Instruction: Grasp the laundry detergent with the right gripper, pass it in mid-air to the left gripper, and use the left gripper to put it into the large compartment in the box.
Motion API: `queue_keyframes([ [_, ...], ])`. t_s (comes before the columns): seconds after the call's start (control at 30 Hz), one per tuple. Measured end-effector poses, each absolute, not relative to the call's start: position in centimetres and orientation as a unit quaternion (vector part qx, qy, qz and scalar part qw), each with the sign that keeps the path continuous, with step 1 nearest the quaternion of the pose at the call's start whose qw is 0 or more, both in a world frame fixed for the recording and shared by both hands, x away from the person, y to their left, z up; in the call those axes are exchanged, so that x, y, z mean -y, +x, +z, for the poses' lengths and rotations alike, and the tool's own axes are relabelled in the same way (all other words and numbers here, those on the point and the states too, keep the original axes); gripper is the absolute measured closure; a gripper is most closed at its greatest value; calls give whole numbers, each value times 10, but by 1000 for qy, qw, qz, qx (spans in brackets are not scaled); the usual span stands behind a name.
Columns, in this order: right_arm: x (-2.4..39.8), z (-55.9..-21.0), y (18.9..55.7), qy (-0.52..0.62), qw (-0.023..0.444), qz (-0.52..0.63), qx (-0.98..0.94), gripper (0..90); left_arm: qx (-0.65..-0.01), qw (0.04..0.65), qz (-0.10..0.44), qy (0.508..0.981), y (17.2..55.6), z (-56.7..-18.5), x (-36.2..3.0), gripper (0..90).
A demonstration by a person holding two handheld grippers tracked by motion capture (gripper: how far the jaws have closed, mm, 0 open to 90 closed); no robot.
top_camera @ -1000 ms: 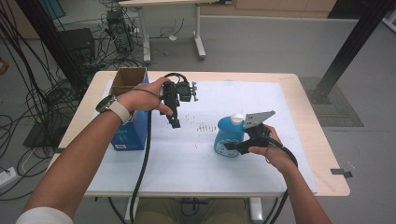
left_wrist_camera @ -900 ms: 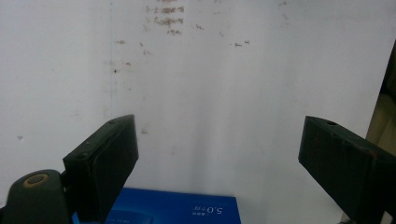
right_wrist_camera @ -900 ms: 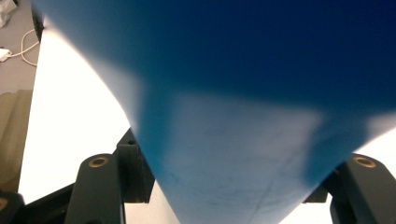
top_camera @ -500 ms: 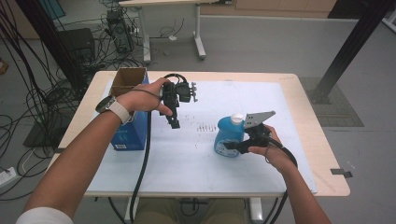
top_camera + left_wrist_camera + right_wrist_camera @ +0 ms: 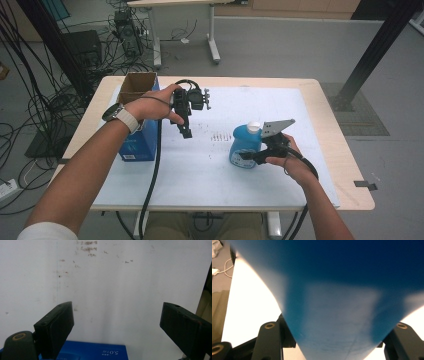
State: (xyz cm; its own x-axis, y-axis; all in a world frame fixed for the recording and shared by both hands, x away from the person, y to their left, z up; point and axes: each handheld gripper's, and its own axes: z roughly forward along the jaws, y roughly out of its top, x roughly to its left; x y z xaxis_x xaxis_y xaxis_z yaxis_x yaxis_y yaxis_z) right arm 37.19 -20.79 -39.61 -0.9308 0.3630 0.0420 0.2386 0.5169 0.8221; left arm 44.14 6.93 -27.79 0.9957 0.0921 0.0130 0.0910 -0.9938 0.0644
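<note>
Resting on the white sheet that covers the table, the bottle stands right of centre, upright, well apart from the blue box at the left edge.

1. Bottle. Blue translucent plastic with a white cap. Judge it moderately heavy if full, with thin walls that yield under pressure and a smooth, slippery skin. Its body fills the space between the jaws in the right gripper view.
2. Right gripper. Its jaws have just been closing on the lower body of the bottle, one at each side; the pads appear to be pressing on it. Judge the waist, low and below the shoulder, the best hold: it keeps the weight under the grip and limits tipping. Avoid the cap, which may turn.
3. Left gripper. It hovers above the sheet near the box, pointing down, jaws wide apart with nothing between them.
4. Risk. Excess squeeze may dent the wall; too little may let the bottle slip.
</note>
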Motion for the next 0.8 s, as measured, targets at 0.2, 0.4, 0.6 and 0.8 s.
queue_keyframes([
  [0.2,208,-396,372,171,69,460,-868,412,-47,31,9,998,441,-277,-70,123],
  [0.4,208,-396,372,169,70,461,-868,415,-46,31,8,998,440,-277,-69,123],
  [0.6,208,-396,372,167,71,459,-870,415,-47,32,9,998,440,-277,-70,125],
  [0.8,208,-396,371,167,72,459,-869,419,-47,33,9,998,440,-277,-70,125],
])
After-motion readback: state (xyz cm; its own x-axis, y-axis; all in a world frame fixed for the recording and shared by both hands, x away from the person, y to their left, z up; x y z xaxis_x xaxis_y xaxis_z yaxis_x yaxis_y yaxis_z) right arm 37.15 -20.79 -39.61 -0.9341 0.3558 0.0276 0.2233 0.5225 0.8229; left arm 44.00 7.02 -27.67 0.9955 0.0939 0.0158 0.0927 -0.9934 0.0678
